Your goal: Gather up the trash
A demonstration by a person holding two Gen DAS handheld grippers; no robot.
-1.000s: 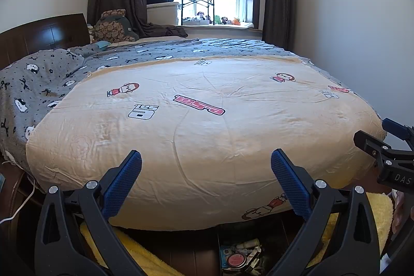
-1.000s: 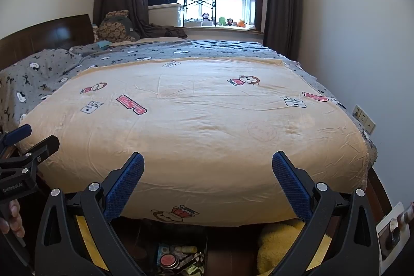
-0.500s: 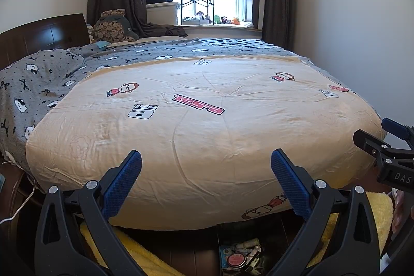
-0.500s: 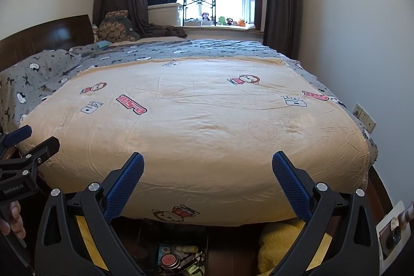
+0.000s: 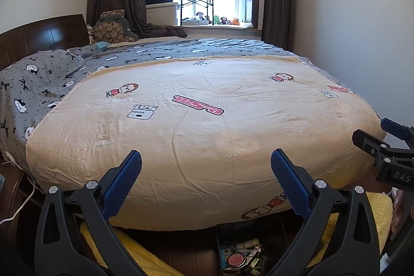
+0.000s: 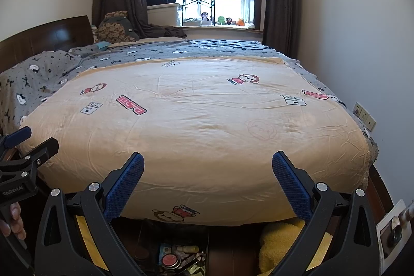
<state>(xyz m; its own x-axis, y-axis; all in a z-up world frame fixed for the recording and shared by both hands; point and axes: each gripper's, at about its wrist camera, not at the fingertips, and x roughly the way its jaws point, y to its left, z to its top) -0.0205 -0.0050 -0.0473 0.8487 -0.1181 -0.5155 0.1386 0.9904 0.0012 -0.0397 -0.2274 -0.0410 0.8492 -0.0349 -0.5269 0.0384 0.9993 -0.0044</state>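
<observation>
A pile of trash (image 5: 239, 256) lies on the dark floor at the foot of the bed: a round red-lidded tin, a small pale bottle and wrappers. It also shows in the right wrist view (image 6: 181, 259). My left gripper (image 5: 205, 181) is open and empty, held above and short of the pile. My right gripper (image 6: 207, 184) is open and empty too, at about the same height. Each gripper shows at the edge of the other's view: the right one (image 5: 388, 154) and the left one (image 6: 23, 159).
A bed with a beige cartoon-print cover (image 5: 207, 126) fills the view ahead; a grey blanket (image 5: 38, 84) lies at its left. A yellow fluffy mat (image 6: 282, 245) lies on the floor under my grippers. A wall (image 6: 362, 43) with sockets stands on the right.
</observation>
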